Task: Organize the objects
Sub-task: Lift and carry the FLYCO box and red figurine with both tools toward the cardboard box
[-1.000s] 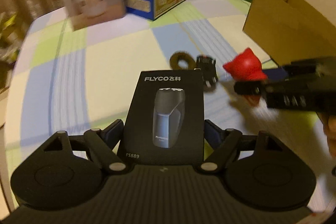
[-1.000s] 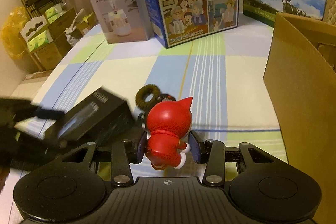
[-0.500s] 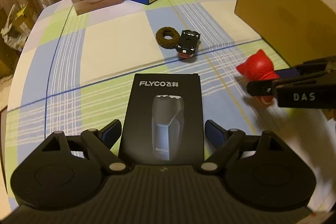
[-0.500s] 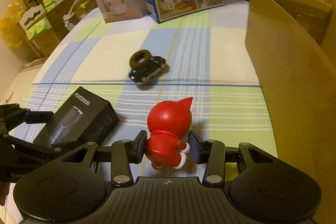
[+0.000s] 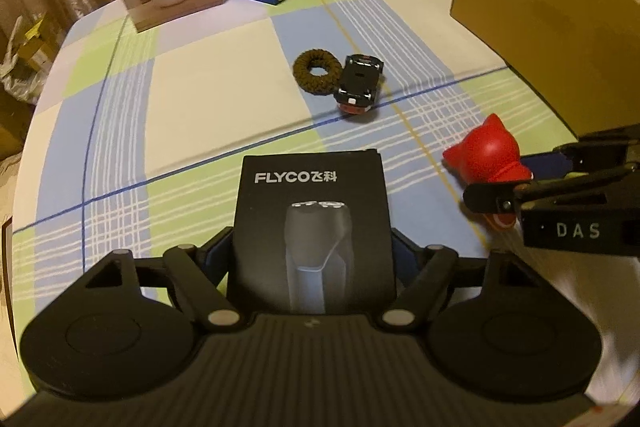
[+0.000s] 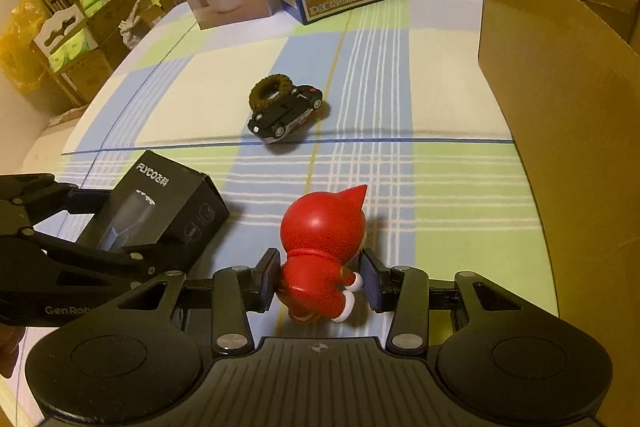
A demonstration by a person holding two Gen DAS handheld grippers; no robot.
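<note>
I found my left gripper closing its jaws around the black shaver box; my right gripper clamped the red figurine above the table's near edge.

Black claw linkages, silver screws, blue pads

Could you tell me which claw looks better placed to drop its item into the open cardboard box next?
Probably the right claw: it grips the red figurine, and the cardboard box stands on its side.
</note>
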